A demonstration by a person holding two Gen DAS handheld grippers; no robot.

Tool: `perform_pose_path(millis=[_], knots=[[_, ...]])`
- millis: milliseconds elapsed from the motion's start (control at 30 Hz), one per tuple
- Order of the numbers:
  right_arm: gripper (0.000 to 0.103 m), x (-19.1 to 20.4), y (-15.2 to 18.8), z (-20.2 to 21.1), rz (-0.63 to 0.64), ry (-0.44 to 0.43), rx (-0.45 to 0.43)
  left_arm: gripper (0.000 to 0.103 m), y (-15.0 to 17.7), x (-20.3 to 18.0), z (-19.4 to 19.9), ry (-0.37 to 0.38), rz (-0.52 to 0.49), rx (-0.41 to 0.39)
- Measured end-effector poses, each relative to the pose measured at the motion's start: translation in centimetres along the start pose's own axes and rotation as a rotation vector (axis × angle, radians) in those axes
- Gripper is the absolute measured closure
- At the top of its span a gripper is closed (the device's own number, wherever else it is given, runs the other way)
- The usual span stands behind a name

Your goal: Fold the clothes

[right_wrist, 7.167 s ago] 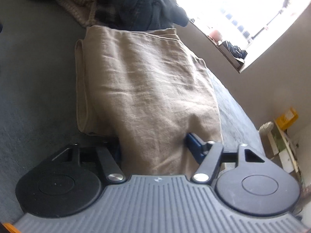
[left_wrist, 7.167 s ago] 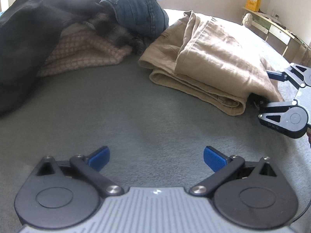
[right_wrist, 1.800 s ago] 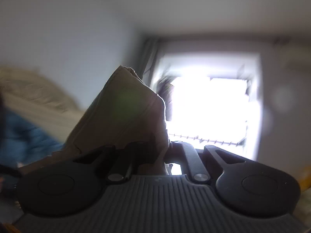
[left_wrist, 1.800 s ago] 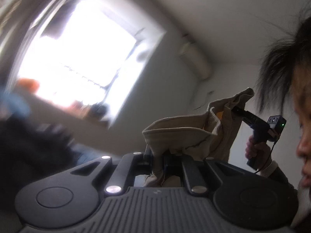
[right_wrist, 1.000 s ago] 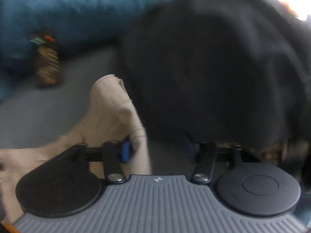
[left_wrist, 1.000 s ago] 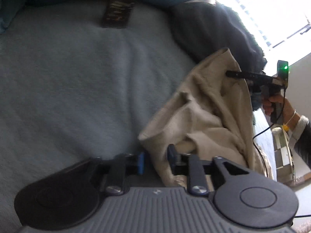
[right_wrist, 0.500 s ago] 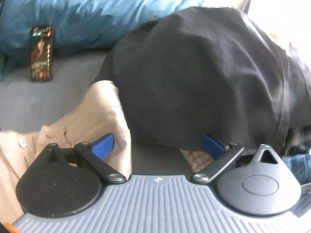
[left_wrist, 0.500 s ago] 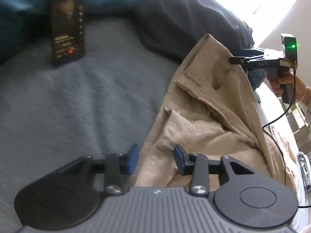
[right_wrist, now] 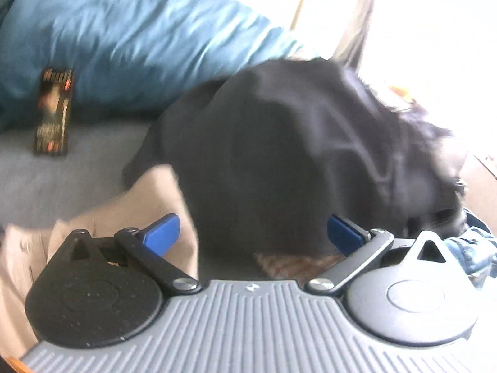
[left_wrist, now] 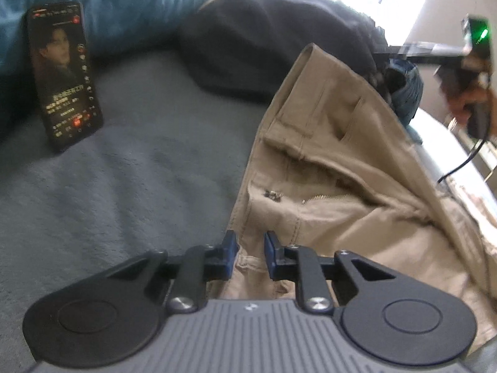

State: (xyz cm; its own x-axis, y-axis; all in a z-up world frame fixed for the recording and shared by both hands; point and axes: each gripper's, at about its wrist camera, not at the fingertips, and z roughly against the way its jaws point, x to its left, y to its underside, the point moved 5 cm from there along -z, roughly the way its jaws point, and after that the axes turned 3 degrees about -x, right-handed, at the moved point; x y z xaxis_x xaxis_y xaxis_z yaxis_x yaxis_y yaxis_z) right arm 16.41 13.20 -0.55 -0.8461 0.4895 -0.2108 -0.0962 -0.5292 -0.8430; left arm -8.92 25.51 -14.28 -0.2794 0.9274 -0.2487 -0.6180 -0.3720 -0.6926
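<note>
The beige trousers (left_wrist: 329, 168) lie spread on the grey bed cover (left_wrist: 130, 186), waistband and open zipper facing up. My left gripper (left_wrist: 250, 250) sits at the waistband's near corner, jaws a narrow gap apart with fabric between the pads; I cannot tell if it is clamped. My right gripper (right_wrist: 252, 235) is wide open and empty above the trousers' far corner (right_wrist: 155, 205), facing a dark garment (right_wrist: 298, 161). The right gripper also shows blurred in the left wrist view (left_wrist: 435, 50).
A phone (left_wrist: 63, 74) with a lit screen leans against a blue duvet (right_wrist: 130, 34) at the back left. The dark garment, a checked cloth (right_wrist: 292, 262) and jeans (left_wrist: 403, 90) are piled behind the trousers. A bright window is at the upper right.
The trousers came down from the air onto the bed. My right gripper let go of its corner and opened wide. My left gripper's jaws stand slightly closer than half a second ago.
</note>
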Motion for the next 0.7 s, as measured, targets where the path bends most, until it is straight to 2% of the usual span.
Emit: perform_pose_path(millis=[100, 200, 267, 367, 433, 500, 600, 700], knots=[[0.003, 0.4, -0.4, 1.8, -0.088, -0.066, -0.073, 0.083, -0.1, -0.6, -0.7, -0.018, -0.048, -0.018], [0.008, 3.6, -0.3, 3.0, -0.101, -0.192, -0.088, 0.083, -0.3, -0.6, -1.4, -0.019, -0.031, -0.031], [0.014, 7.0, 0.7, 2.4, -0.051, -0.275, -0.038, 0.083, -0.5, -0.4, -1.4, -0.017, -0.020, -0.035], [0.032, 12.4, 3.2, 0.6, 0.072, -0.342, 0.076, 0.083, -0.5, -0.3, -1.3, -0.017, -0.010, -0.038], [0.049, 14.7, 5.1, -1.1, 0.100, -0.355, 0.159, 0.082, -0.4, -0.3, -1.2, -0.019, -0.006, -0.038], [0.058, 15.5, 6.9, -2.6, 0.072, -0.360, 0.226, 0.082, -0.3, -0.3, -1.2, -0.020, -0.002, -0.038], [0.059, 15.4, 8.9, -3.8, -0.011, -0.386, 0.311, 0.077, -0.5, -0.1, -1.0, -0.022, 0.012, -0.029], [0.057, 13.4, 7.7, -2.5, -0.114, -0.427, 0.309, 0.060, -0.8, 0.4, -0.3, -0.020, 0.024, -0.024]])
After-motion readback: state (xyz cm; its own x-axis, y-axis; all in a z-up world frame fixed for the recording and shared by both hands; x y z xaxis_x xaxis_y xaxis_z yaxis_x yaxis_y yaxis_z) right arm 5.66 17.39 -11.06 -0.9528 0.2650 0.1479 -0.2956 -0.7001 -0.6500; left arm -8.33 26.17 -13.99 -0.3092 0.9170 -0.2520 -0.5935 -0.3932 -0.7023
